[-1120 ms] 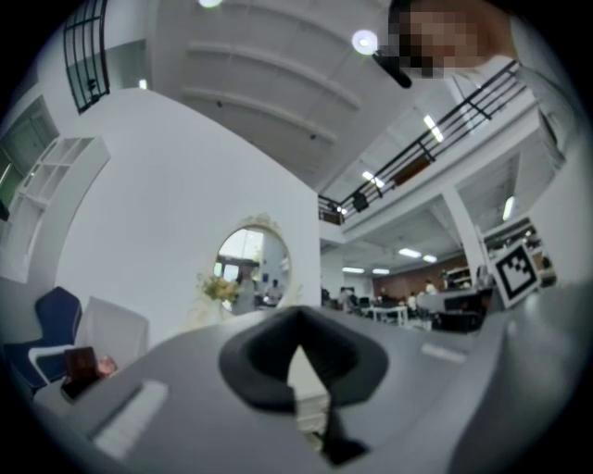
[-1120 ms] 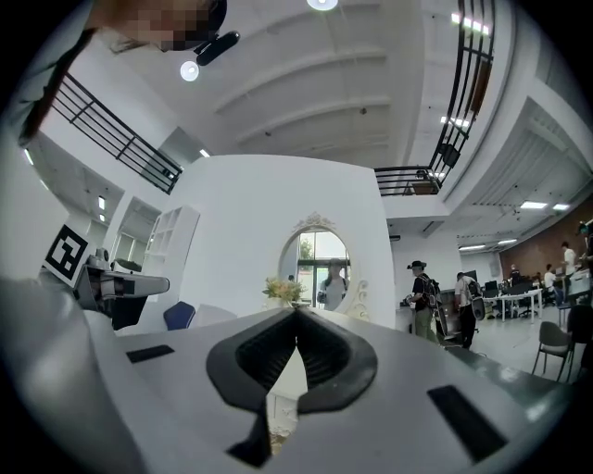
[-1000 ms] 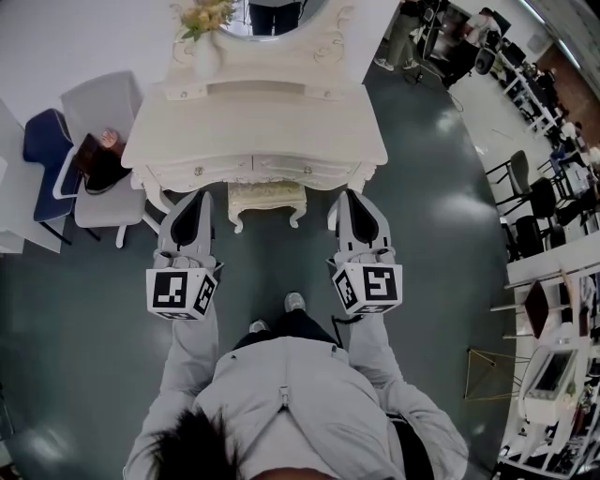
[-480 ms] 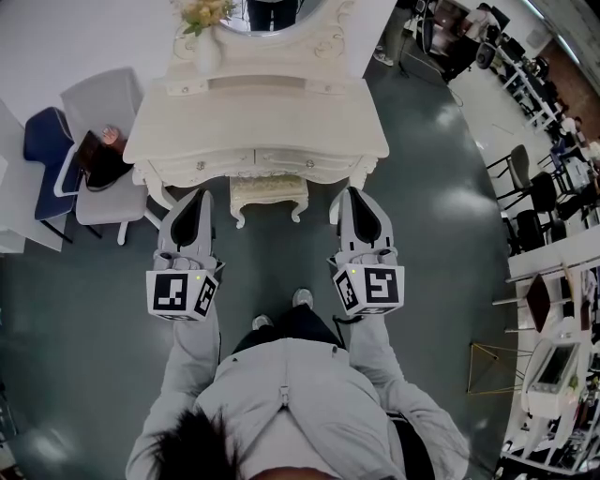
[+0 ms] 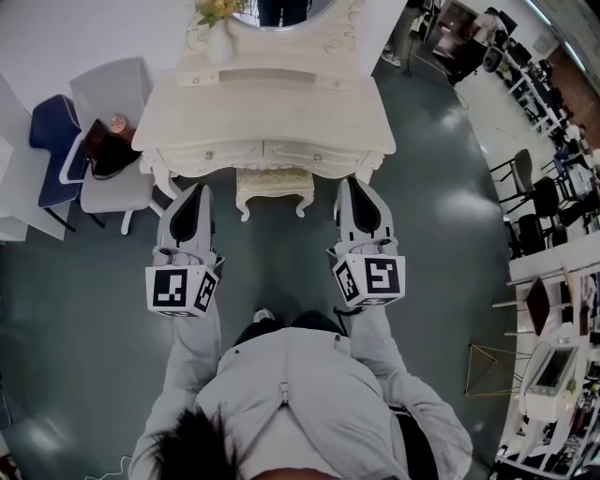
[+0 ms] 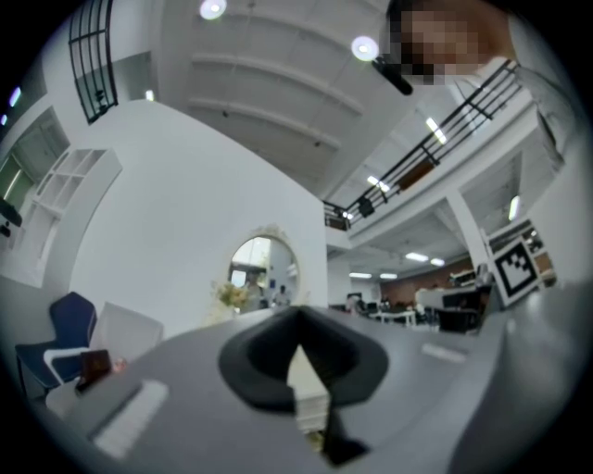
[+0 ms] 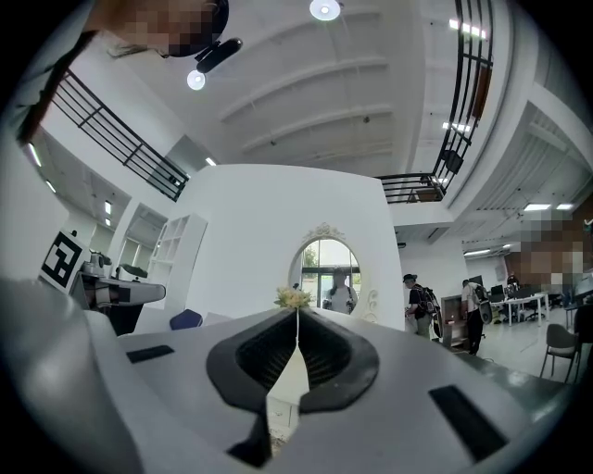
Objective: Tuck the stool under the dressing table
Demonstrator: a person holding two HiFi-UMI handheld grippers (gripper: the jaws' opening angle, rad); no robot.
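The cream dressing table stands at the top of the head view, with its oval mirror at the back. The small cream stool sits between the table's front legs, its near part still showing. My left gripper is shut and empty, left of the stool. My right gripper is likewise shut and empty, right of the stool. Neither touches the stool. The left gripper view shows shut jaws with the mirror beyond. The right gripper view shows shut jaws below a flower vase.
A grey chair with a dark bag and a blue chair stand left of the table. Desks and office chairs line the right side. People stand far off. Dark floor surrounds me.
Both grippers have shifted a little, staying side by side and shut. My feet have drawn back under my body. The stool keeps its place at the table's front.
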